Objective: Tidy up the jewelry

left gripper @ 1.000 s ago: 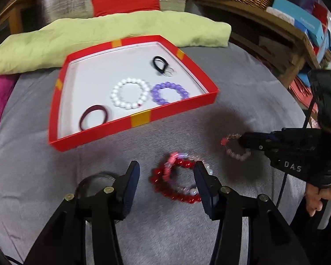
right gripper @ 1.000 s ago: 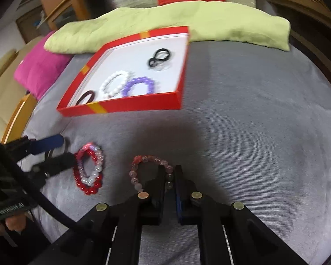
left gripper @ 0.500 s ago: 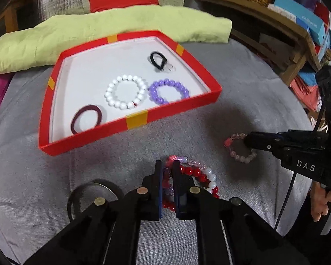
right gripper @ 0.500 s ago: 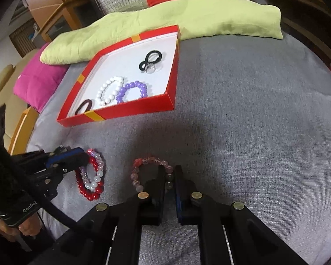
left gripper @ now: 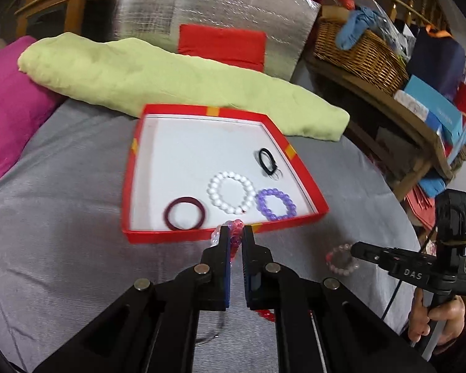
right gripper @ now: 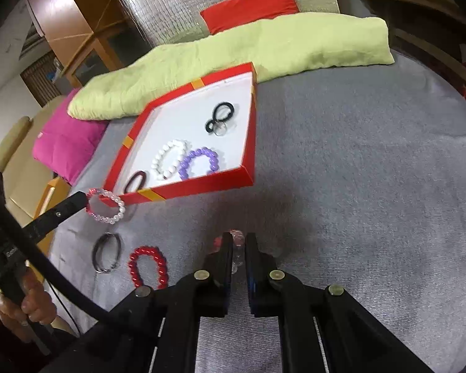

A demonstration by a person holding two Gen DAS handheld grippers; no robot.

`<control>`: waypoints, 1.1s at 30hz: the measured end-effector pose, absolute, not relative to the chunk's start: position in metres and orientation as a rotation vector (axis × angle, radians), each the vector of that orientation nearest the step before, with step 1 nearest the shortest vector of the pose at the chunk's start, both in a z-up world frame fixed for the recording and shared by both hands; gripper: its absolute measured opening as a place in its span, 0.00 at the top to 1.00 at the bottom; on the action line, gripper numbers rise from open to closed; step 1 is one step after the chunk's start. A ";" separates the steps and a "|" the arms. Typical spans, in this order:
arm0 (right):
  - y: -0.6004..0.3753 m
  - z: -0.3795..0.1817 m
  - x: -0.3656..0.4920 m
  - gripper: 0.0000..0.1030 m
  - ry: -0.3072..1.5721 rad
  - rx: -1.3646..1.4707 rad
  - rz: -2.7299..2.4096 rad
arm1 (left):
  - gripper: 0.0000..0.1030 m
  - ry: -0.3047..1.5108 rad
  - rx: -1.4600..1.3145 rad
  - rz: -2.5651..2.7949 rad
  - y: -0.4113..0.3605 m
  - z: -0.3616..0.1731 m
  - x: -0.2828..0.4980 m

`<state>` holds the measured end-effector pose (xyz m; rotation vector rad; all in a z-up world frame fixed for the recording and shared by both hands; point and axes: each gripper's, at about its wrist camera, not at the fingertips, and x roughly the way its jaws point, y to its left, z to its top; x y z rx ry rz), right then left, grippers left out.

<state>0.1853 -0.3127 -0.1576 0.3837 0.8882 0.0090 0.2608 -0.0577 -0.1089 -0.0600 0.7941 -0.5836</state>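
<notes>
Pink and pearl beads are hanging from the left gripper [left gripper: 233, 235], which is clamped on the pink-and-white bracelet [right gripper: 106, 205] at the near wall of the red tray [left gripper: 126, 199]. The right gripper [right gripper: 239, 242] is pinching the pale pink bracelet [left gripper: 341, 258] on the grey cloth [right gripper: 357, 186].

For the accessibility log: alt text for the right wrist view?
The right gripper is shut on a pale beaded bracelet over grey cloth. At left, the left gripper carries a pink-and-white bracelet toward the red tray.
</notes>
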 end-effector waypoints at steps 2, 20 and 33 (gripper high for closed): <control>-0.311 -0.153 0.183 0.92 0.865 0.381 0.021 | 0.93 0.796 -0.060 -0.572 -0.054 -0.110 0.264; -0.321 -0.152 0.185 0.92 0.863 0.463 0.075 | 0.93 0.803 -0.028 -0.584 -0.057 -0.113 0.259; -0.317 -0.139 0.186 0.92 0.800 0.529 0.134 | 0.93 0.759 -0.038 -0.586 -0.063 -0.101 0.252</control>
